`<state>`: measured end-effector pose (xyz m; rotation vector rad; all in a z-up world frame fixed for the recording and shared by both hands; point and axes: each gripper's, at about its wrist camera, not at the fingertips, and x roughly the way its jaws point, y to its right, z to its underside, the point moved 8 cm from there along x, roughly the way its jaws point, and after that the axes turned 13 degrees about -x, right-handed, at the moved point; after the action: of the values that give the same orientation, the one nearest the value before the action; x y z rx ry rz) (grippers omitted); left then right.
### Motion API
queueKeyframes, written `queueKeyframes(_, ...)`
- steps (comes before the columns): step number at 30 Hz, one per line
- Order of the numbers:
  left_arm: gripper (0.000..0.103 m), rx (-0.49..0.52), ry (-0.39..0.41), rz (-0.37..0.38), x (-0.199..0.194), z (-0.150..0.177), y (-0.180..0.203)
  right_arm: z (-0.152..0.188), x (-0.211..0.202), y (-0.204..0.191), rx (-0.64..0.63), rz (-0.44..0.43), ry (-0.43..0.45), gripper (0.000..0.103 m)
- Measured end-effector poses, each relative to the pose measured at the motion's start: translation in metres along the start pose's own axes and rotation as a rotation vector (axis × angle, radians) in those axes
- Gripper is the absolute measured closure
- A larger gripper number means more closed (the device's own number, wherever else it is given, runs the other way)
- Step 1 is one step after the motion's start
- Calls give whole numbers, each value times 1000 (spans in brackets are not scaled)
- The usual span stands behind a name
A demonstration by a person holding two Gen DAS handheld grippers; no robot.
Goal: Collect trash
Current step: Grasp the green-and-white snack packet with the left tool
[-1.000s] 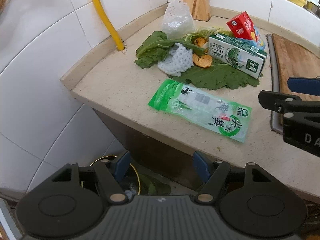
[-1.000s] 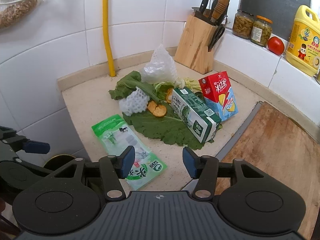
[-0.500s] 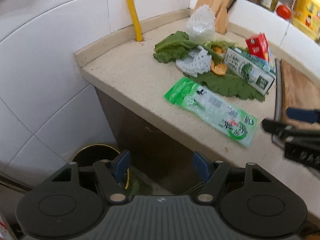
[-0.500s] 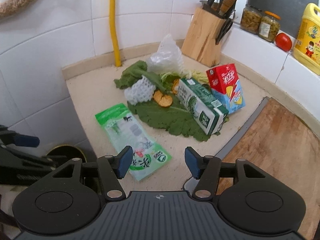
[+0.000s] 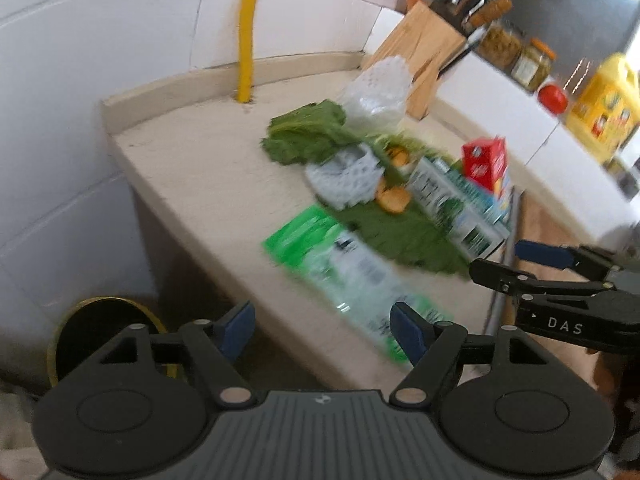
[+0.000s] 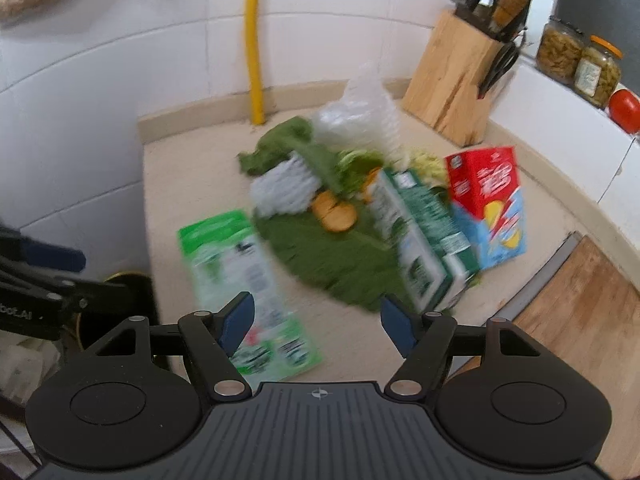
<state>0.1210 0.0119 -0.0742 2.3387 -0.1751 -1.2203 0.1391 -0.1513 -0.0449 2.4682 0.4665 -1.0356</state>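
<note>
1. On the counter (image 6: pixel 192 168), nearest its front edge, lies the green wrapper (image 6: pixel 244 280), flat, one end reaching the lip. Behind it sits the rest of the trash: big leaf (image 6: pixel 320 248), foam net (image 6: pixel 284 192), peel (image 6: pixel 334 212), green carton (image 6: pixel 420 240) on its side, red carton (image 6: pixel 484 196) upright, clear bag (image 6: pixel 360 112) at the back.
2. Handling guess: wrapper is thin film, light, floppy, slick, so pinch the end at the counter lip, not the flat middle. Leaf is limp and may tear; the net squashes easily. Cartons look stiffer; grip across the narrow sides (empty or not, can't tell).
3. Right gripper (image 6: pixel 316 320) hovers over the wrapper's near end, jaws opening, nothing between them, no contact visible.
4. Left gripper (image 5: pixel 322 332) hangs off the counter's front corner, jaws opening too, empty. Wrapper (image 5: pixel 352 272) is just ahead to its right.
5. Bin (image 5: pixel 100 332) is on the floor below the counter edge, dark with a yellow rim, near the left gripper.
6. Both views are blurred; small details are unreadable.
</note>
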Motion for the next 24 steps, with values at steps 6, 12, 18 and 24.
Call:
queueKeyframes(6,35,-67,-27,88,21,1,10,-3,7,34,13,9,29,27)
queueKeyframes(12,35,-130,-88,113,44,8,12,1,21,49,15,-5,19,27)
queueKeyframes(18,35,-232,-123,220,59,6,13,1,22,59,9,-15,32,27)
queueKeyframes(24,35,-272,-131,288,76,-5,23,-1,23,71,9,-8,44,27)
